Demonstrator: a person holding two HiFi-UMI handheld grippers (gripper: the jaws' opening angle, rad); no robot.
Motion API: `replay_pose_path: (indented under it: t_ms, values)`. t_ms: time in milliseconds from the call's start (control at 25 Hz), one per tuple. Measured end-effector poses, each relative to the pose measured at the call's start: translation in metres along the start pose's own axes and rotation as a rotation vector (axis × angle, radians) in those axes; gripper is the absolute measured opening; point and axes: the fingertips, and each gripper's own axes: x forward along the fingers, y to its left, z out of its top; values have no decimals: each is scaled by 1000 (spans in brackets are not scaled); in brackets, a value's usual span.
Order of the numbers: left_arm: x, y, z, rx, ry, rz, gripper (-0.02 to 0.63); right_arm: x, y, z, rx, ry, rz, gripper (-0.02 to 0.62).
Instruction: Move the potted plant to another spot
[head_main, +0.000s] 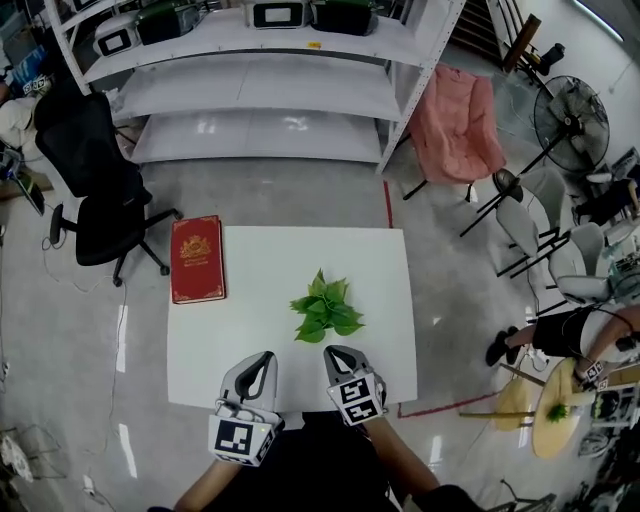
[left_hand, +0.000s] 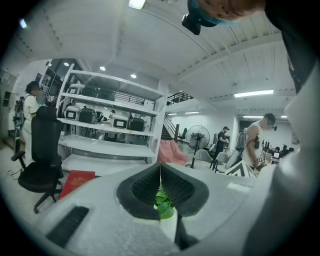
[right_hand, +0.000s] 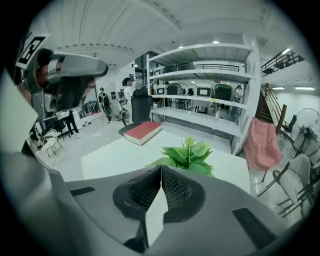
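Note:
A small potted plant (head_main: 325, 308) with bright green leaves stands near the middle of the white table (head_main: 250, 300); its pot is hidden under the leaves. My left gripper (head_main: 260, 364) and right gripper (head_main: 335, 358) sit side by side at the table's near edge, just short of the plant, both shut and empty. The right gripper view shows the plant (right_hand: 190, 154) directly beyond its closed jaws. In the left gripper view only a sliver of green leaf (left_hand: 163, 201) shows behind the closed jaws.
A red book (head_main: 196, 258) lies on the table's left side. A black office chair (head_main: 95, 190) stands off the left corner, white shelving (head_main: 260, 80) behind the table, a pink chair (head_main: 455, 125) and a fan (head_main: 570, 120) to the right.

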Motion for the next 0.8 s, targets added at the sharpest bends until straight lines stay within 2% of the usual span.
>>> replay_pose_path:
  t_ms: [400, 800]
  values:
    - [18, 1, -9, -16, 28, 38, 18, 46, -15, -25, -250, 163, 81, 14]
    - [27, -2, -18, -27, 86, 40, 18, 71, -30, -46, -584, 290, 61, 14]
